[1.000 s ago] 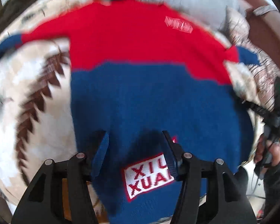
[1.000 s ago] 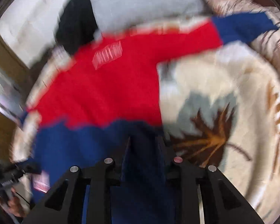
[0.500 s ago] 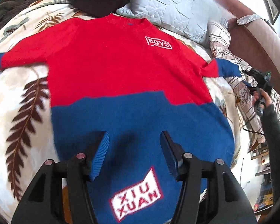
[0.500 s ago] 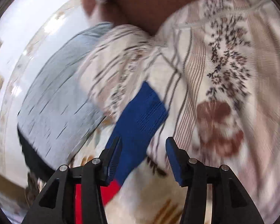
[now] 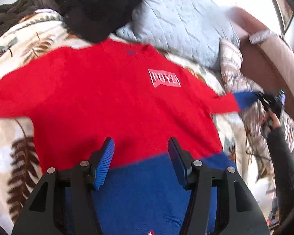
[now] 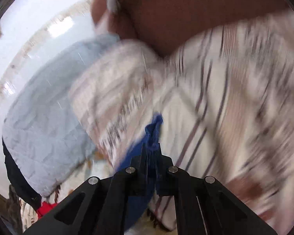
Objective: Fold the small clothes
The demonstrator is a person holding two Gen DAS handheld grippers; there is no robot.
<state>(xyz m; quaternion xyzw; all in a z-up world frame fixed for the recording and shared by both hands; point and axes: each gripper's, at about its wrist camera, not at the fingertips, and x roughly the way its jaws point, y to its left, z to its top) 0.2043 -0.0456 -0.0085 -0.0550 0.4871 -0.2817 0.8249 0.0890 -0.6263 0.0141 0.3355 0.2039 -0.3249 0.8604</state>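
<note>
A small sweater [image 5: 107, 98], red on top and blue below with a white patch [image 5: 163, 78], lies flat and face up on a leaf-print bedspread [image 5: 13, 152]. My left gripper [image 5: 141, 143] hovers over the line where red meets blue. Its jaws are opening, with only the flat cloth below them and nothing pinched. My right gripper [image 6: 151, 150] is shut on the blue cuff [image 6: 153, 129] of the sweater's right sleeve. In the left wrist view the same cuff [image 5: 245, 98] is drawn out sideways by the right gripper [image 5: 268, 101], held by a hand [image 5: 271, 121] in a dark sleeve.
A pale blue quilted pillow [image 5: 182, 25] and a black garment [image 5: 96, 9] lie beyond the collar, with a dark brown blanket [image 5: 19, 9] at the far left. A striped floral pillow [image 6: 225, 98] and a brown headboard [image 6: 186, 9] stand right behind the cuff.
My left gripper has moved up the sweater from the blue hem patch to the red part. My right gripper swung over to the right sleeve's cuff and closed on it.
</note>
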